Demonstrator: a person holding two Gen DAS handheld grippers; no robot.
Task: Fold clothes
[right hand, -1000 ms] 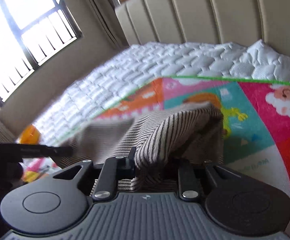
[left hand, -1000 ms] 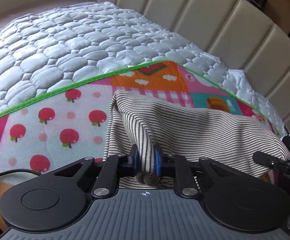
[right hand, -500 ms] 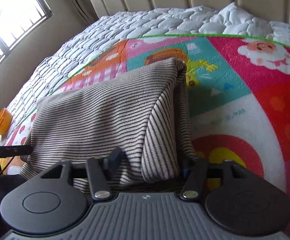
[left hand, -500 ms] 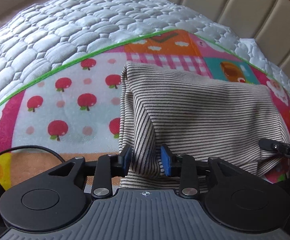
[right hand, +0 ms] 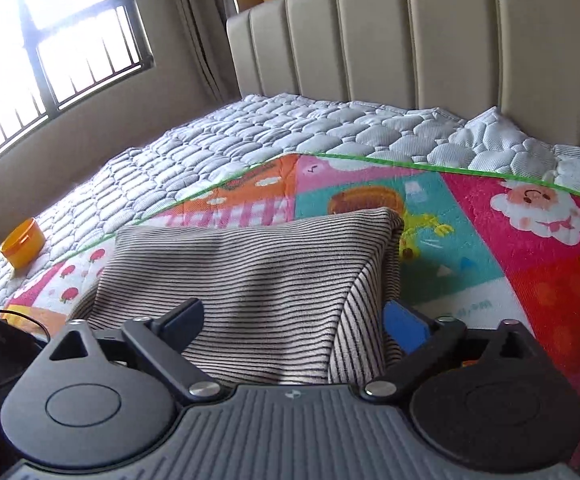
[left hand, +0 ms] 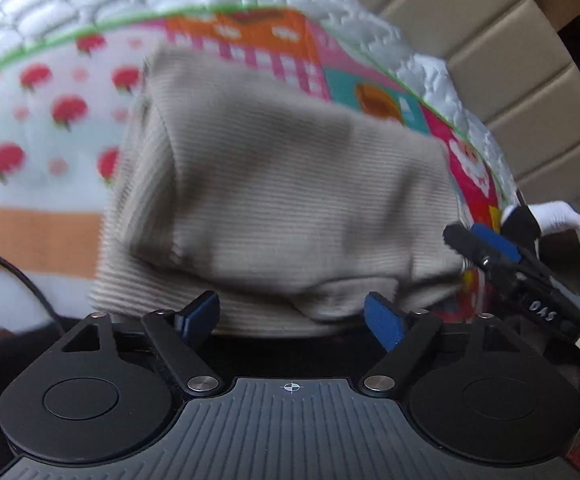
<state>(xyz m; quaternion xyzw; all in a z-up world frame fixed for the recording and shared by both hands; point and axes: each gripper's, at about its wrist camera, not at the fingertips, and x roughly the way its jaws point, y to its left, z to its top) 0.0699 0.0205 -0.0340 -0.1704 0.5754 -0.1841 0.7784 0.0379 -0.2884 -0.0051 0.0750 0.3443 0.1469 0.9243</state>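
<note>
A beige garment with thin dark stripes (left hand: 290, 200) (right hand: 249, 276) lies folded on a colourful cartoon play mat (left hand: 41, 132) (right hand: 530, 264) spread over the bed. My left gripper (left hand: 292, 314) hangs over the garment's near edge; its jaws are opening and the blue pads stand apart from the cloth. My right gripper (right hand: 300, 322) is at the garment's near right corner, jaws opening wide, with a raised fold between the pads but not pinched. In the left wrist view the right gripper's fingers (left hand: 486, 246) show at the right edge.
A white quilted cover (right hand: 249, 140) spreads under the mat, with a beige padded headboard (right hand: 430, 40) behind. An orange bowl (right hand: 21, 244) sits on the quilt at the left. A window (right hand: 49, 20) is far left. A black cable (left hand: 21, 280) runs at my left gripper's side.
Both grippers were shut on the striped garment a second ago; both have spread their jaws and let it go. The garment has come down onto the mat and both hands have sunk a little.
</note>
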